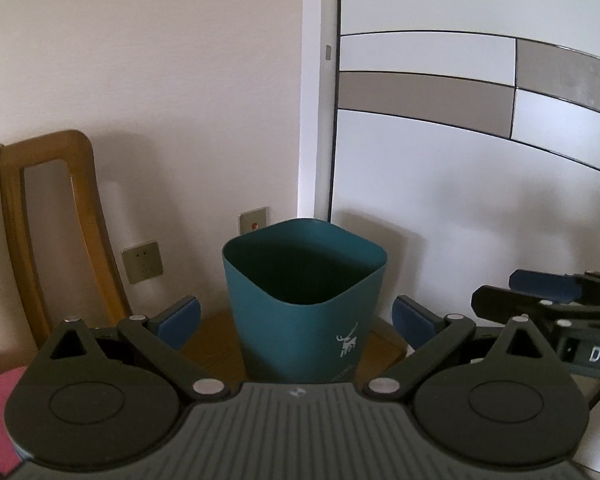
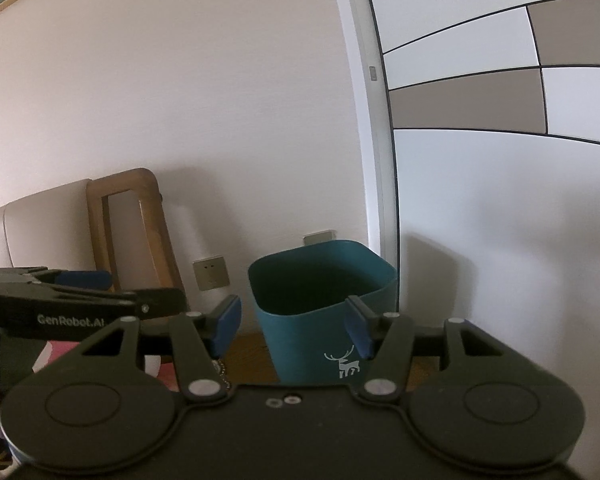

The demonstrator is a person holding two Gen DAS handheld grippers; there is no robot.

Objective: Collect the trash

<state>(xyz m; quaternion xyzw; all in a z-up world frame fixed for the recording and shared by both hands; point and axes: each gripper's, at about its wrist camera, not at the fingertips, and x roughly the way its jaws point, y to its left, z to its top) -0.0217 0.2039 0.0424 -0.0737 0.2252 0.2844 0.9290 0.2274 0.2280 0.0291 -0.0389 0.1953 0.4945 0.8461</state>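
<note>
Teal bin (image 1: 304, 300) sitting on the brown desk (image 1: 212, 332) by the wall, left claw (image 1: 296, 320) gaping wide and holding nothing, right claw (image 2: 292, 326) gaping wide too, holding nothing

From my left gripper (image 1: 296, 322) I look straight at the waste bin (image 1: 304, 304), which stands on a wooden table (image 1: 216, 330) close against the wall. Behind the bin, low on the wall, sits a switch plate (image 1: 253, 220); a wall socket (image 1: 142, 262) is to its left. Further left a chair back (image 1: 48, 232) leans by the wall. A door frame (image 1: 318, 120) rises behind the bin, a panelled door (image 1: 460, 140) to its right. My right gripper (image 2: 294, 328) is beside the left one, on its right, the bin before both.
</note>
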